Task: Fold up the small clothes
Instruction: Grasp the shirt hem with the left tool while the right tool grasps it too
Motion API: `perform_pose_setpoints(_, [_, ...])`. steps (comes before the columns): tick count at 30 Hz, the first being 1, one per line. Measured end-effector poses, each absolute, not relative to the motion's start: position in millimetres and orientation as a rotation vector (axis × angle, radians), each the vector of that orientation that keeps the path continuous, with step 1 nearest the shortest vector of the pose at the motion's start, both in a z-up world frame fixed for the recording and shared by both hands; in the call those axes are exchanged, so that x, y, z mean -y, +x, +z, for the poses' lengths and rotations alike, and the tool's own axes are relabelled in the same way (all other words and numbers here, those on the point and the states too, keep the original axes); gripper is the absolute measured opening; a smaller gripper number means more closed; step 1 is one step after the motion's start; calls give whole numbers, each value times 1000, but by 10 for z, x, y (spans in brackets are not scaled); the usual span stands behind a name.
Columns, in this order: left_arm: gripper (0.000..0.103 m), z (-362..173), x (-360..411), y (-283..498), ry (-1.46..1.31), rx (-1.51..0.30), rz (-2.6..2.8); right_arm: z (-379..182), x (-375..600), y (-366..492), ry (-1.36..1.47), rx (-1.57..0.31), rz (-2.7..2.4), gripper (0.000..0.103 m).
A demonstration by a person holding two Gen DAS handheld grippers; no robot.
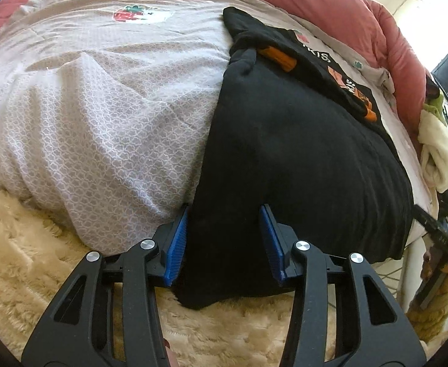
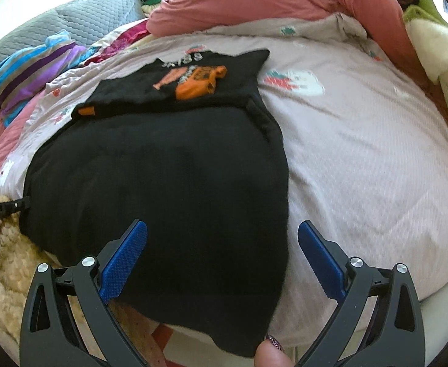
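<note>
A black T-shirt (image 1: 300, 153) is laid flat on the bed (image 1: 101, 107), which is covered by a grey patterned duvet. Its near hem hangs over the bed's front edge, above a cream shaggy rug (image 1: 40, 260). An orange and white print (image 2: 196, 82) is visible on the far part of the garment, where the fabric is doubled over. The left claw (image 1: 224, 241) is positioned at the shirt's near left corner, with the hem between its blue pads (image 1: 176, 244); the pads appear to pinch a bunched fold of cloth, though firm contact cannot be confirmed. The right claw (image 2: 222, 263) is spread wide, its pads set astride the shirt's near right corner without touching it. A pink quilt (image 2: 270, 3) is heaped along the far side of the bed.
</note>
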State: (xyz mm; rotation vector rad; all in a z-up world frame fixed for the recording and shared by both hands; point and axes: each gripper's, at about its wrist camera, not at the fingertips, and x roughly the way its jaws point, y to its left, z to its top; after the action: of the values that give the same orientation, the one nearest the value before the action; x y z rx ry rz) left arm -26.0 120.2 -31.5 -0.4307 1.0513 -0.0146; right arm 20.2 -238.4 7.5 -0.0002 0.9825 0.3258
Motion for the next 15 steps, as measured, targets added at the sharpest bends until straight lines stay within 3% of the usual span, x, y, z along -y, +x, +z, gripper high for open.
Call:
perform_pose_setpoints(11, [36,-305,-1173,-261,-416,-1051,-11,-47,2582,-48,44,-1077,403,98])
perform_pose_setpoints(12, [36,-306,-1177,-260,-418,-1051,-11,-55,2580,-69,49,-1085,420,92])
perform_pose_setpoints(13, [36,-304,-1171,-264,-418,-1050,-11,-65,2575,-97,53,-1092,440,76])
perform_pose_setpoints(15, [36,-306,-1172,-262,-416,-1050,-10,-99,2563,-143,48,-1110,457,65])
